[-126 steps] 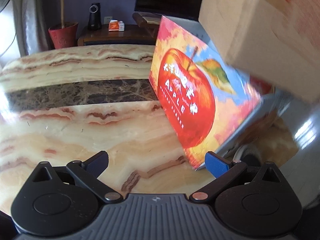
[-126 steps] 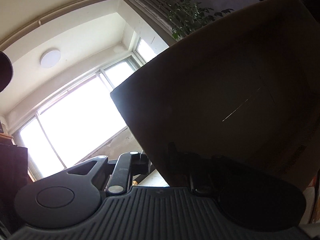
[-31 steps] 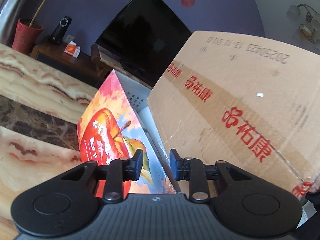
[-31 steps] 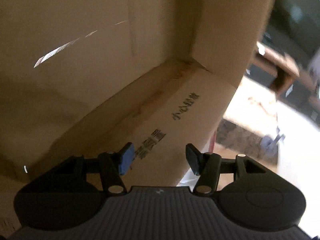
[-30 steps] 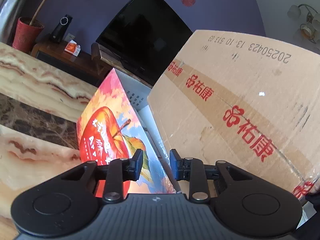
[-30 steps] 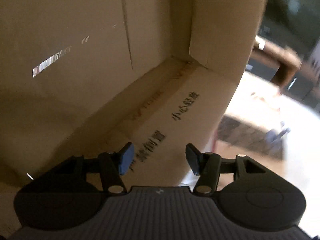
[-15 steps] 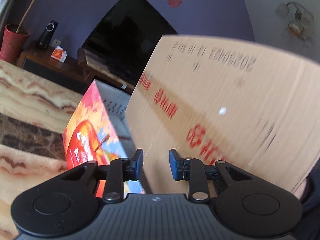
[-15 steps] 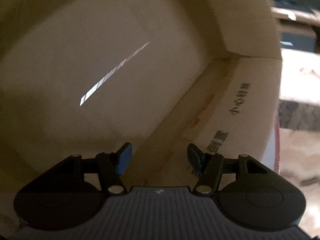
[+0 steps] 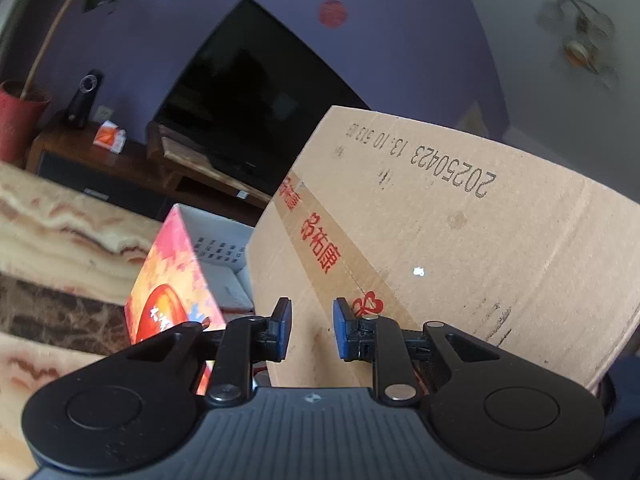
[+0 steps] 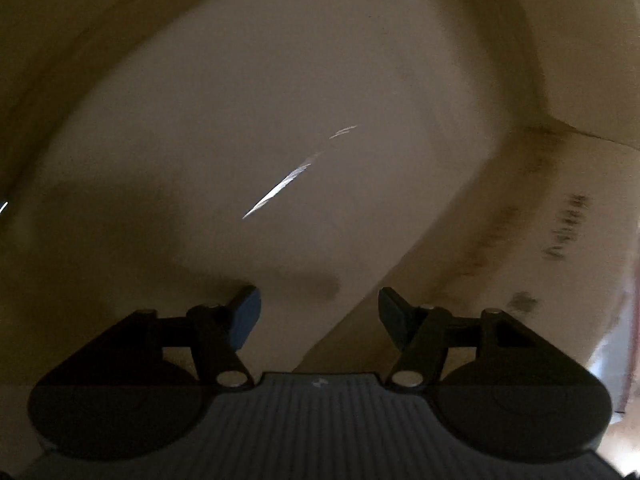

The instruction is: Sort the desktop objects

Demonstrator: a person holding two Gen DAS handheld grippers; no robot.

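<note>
Reading off both wrist views:

Left tongs [image 9: 308, 328]: pointing forward and slightly up at the outer face of the cardboard box [image 9: 460, 248]; blue pads standing a narrow gap apart, nothing visibly pinched between them. Cannot tell whether they are touching the box edge.

Right tongs [image 10: 316, 312]: sitting inside the box, aiming at its inner panel [image 10: 280, 120]; jaws spread wide, holding nothing.

Box pose: tilting, top edge running up-left to lower-right in the left view; open side facing the right camera. Leaning just beside the apple carton [image 9: 172, 280], contact not clear.

Box writing: upside-down black stamp "20250423 13:10 513" plus trailing digits too small to read; red Chinese characters and a red logo running along the brown tape strip [image 9: 320, 256]. Inside flap printing is showing blurred, unreadable.

Apple carton: standing on the marble desk [image 9: 60, 232], red apple print and white lettering partly hidden behind the left tongs.

Background: dark TV [image 9: 256, 104], red plant pot [image 9: 18, 116].
</note>
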